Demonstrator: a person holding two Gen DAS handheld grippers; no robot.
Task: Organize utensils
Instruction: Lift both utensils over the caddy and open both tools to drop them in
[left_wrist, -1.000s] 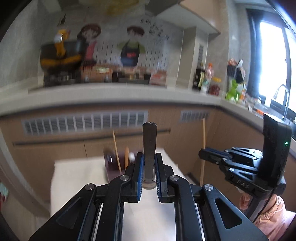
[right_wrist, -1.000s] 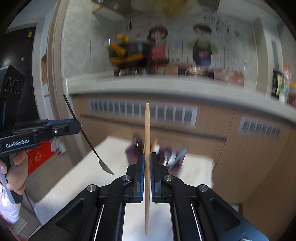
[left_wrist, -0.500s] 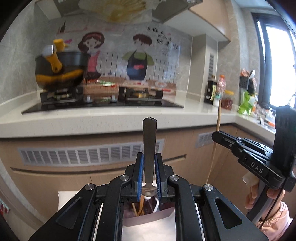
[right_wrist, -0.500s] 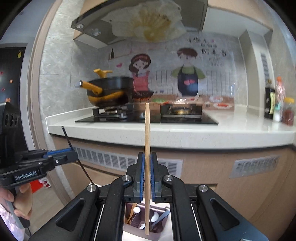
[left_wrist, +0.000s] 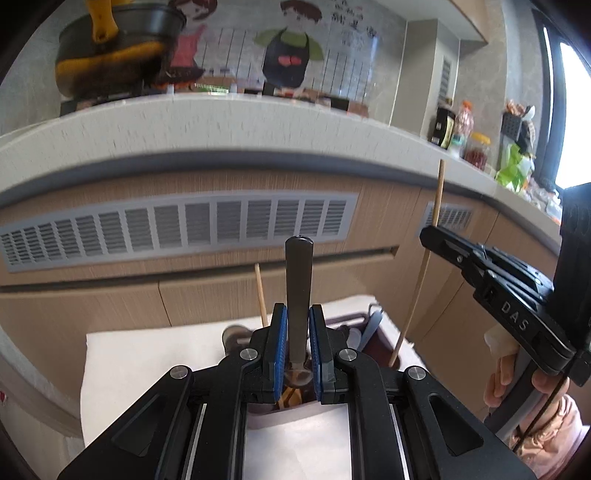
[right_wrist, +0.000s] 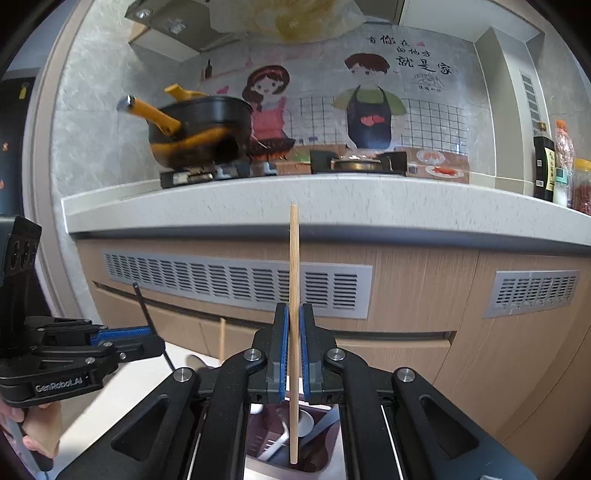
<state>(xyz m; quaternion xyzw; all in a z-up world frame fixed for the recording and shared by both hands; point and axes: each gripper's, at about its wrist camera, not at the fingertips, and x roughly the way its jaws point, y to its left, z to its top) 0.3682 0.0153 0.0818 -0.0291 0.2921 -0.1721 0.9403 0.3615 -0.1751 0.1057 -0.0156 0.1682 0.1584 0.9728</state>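
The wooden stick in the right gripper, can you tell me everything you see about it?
The wooden chopstick is thin, straight and pale tan, like bamboo. It stands almost upright, pinched near its middle between the blue pads of the right gripper, which is shut on it. Its lower tip hangs over the dark utensil holder; whether it touches anything inside is unclear.

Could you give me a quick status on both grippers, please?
Left gripper shut on spoon. Right gripper shut on chopstick. Utensil holder below, unobstructed.

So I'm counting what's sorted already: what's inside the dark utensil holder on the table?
Inside the utensil holder there are white spoons and a bluish handle. The right gripper covers its far side, so a full count isn't possible.
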